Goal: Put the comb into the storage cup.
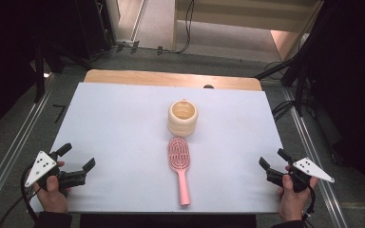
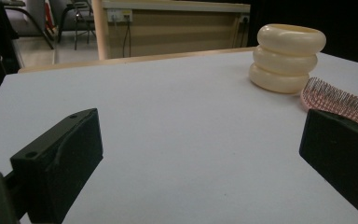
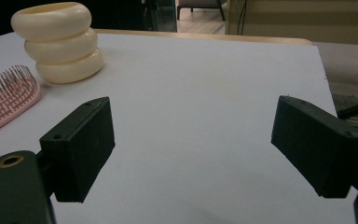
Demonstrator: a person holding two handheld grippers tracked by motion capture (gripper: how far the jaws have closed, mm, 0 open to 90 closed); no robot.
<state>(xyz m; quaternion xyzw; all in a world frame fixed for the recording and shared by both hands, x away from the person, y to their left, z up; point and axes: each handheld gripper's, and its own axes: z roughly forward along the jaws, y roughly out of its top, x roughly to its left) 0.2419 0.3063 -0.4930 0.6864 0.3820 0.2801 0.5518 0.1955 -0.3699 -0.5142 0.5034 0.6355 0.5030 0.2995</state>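
Pink hairbrush (image 1: 179,167) lies lengthwise; head toward cup (image 1: 183,117).

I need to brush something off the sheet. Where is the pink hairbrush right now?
In the high view the pink hairbrush lies mid-table on the white sheet, its head just in front of the cream ringed cup and its handle pointing toward the person.

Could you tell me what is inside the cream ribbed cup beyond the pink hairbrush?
The cream ribbed cup looks empty from above: its bare inner wall shows, though its bottom is shadowed. The gripper views hide its interior.
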